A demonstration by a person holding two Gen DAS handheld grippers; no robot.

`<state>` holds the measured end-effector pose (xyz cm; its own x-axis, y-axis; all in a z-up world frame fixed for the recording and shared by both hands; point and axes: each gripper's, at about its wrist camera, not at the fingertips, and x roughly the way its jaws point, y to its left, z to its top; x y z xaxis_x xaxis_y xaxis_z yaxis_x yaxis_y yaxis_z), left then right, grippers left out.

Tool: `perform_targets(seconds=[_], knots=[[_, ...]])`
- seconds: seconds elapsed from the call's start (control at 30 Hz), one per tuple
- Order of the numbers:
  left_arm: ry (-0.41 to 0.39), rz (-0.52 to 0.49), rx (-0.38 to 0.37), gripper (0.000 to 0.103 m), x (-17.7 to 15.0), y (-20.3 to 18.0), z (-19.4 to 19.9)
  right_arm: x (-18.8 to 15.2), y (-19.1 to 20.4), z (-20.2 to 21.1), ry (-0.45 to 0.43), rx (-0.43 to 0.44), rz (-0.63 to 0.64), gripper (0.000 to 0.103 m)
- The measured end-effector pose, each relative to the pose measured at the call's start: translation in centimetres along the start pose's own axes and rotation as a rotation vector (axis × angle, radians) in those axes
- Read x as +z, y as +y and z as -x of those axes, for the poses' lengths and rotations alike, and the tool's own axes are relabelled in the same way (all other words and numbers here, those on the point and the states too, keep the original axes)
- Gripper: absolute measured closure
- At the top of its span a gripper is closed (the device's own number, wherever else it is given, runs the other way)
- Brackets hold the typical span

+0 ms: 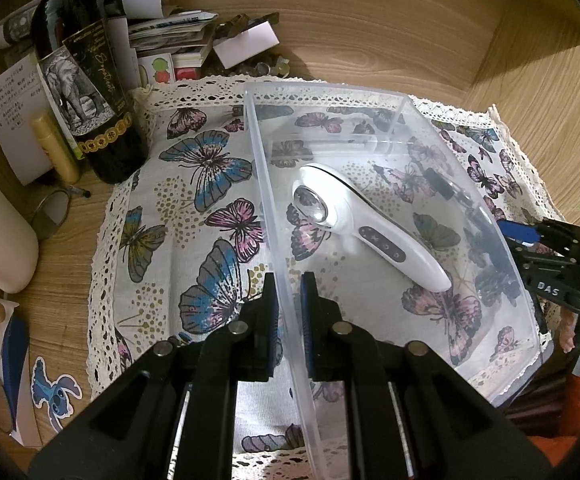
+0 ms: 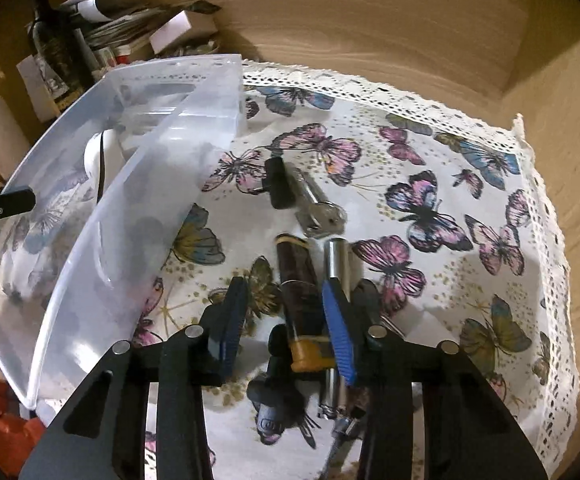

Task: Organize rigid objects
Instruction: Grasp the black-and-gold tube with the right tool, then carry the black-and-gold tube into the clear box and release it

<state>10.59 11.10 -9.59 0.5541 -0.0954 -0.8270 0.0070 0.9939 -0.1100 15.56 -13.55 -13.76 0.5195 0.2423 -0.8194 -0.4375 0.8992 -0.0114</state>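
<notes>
Butterfly cloth (image 2: 429, 152) on wooden desk | clear bin (image 1: 369, 96) holds only white handheld device (image 1: 369, 224) | left claw (image 1: 288, 292) narrowly straddles bin wall, contact unclear | right claw (image 2: 286, 312) wide open over brown pen (image 2: 295, 276) | steel cylinder (image 2: 337, 260), metal tool (image 2: 309, 196) still outside.

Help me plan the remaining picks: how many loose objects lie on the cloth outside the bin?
4, maybe more hidden under the right gripper: a steel cylinder with black knob, a dark tube with an orange cap, a steel tube, and a grey knobbed piece.

left hand-held gripper (image 1: 288, 300): jaws nearly closed, pinching a thin wall | right hand-held gripper (image 2: 286, 312): jaws spread wide
</notes>
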Motion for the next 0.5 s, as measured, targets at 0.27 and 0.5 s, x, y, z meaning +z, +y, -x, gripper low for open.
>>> perform_targets(seconds=[0.27, 0.5], knots=[[0.003, -0.001, 0.001, 0.092, -0.1, 0.1, 0.0, 0.9, -0.8, -2.4, 0.024, 0.005, -0.036, 0.076], [0.005, 0.002, 0.002, 0.092, 0.0, 0.2, -0.2, 0.7, -1.0, -1.7, -0.013, 0.011, -0.046, 0.082]])
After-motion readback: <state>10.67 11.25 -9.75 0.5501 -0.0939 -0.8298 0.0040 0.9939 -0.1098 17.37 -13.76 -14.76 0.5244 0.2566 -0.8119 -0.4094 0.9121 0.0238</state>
